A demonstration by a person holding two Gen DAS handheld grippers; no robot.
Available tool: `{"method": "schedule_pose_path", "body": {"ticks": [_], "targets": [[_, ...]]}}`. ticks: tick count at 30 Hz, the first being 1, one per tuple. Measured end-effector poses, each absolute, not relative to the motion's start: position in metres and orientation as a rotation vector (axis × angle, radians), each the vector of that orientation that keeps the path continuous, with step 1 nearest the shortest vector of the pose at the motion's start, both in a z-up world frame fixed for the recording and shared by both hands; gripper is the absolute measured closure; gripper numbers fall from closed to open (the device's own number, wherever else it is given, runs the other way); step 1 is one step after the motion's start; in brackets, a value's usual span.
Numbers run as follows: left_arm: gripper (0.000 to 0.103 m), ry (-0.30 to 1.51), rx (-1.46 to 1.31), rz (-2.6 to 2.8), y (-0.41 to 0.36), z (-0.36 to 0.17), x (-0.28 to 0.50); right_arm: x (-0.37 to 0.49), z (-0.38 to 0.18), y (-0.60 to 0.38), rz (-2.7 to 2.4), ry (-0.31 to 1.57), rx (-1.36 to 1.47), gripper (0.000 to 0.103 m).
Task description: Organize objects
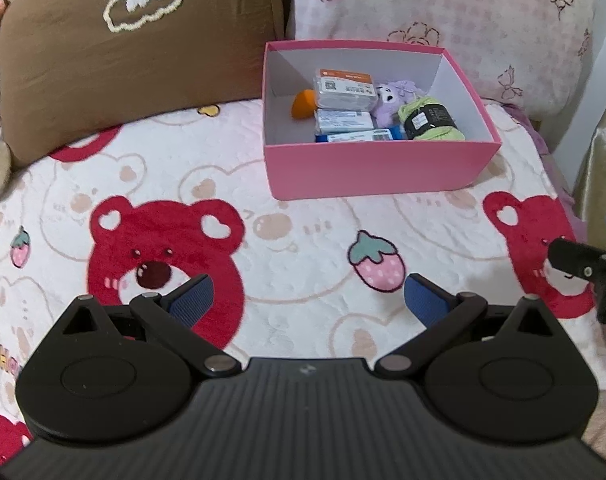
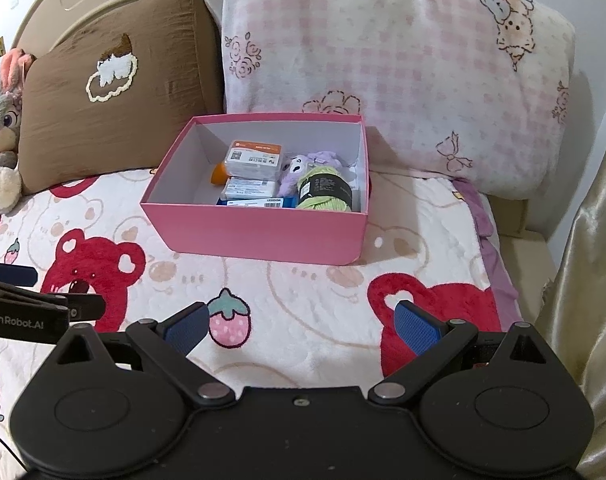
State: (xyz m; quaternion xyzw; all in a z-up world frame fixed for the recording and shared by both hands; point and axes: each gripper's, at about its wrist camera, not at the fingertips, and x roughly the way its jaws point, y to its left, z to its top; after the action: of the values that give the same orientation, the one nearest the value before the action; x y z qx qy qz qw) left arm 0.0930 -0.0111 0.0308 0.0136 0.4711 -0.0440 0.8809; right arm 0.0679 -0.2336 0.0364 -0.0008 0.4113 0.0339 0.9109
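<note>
Both grippers' jaws gape over bare blanket [image 1: 311,240]; pink box [image 1: 375,168] sits near pillows.

Both wrist cams look forward, low over bed [image 1: 303,240], toward pillows. Left view sits left of right view, slightly nearer pink box [image 1: 377,172]. Shared: box [image 2: 259,232], bear blanket, brown pillow [image 1: 135,64], pink pillow [image 2: 383,72].

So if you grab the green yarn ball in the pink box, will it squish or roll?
The green yarn ball would probably squish, since it looks like soft wound thread. It is likely light. Rolling seems unlikely: it sits wedged between the purple plush toy and the pink box wall.
</note>
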Motion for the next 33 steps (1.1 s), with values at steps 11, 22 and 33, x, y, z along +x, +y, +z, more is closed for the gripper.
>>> {"method": "schedule_pose_path", "body": {"ticks": [11, 22, 33], "targets": [[0.000, 0.978, 0.043, -0.100, -0.0085, 0.0342, 0.0902, 0.0644, 0.0363, -0.2344, 0.065, 0.862, 0.013, 0.003], [0.000, 0.992, 0.043, -0.100, -0.0108, 0.0323, 0.0881, 0.0642, 0.0362, -0.2323, 0.062, 0.864, 0.003, 0.003], [0.000, 0.991, 0.050, -0.114, -0.0145, 0.0313, 0.0854, 0.0650, 0.0353, -0.2348, 0.046, 0.870, -0.012, 0.003]]}}
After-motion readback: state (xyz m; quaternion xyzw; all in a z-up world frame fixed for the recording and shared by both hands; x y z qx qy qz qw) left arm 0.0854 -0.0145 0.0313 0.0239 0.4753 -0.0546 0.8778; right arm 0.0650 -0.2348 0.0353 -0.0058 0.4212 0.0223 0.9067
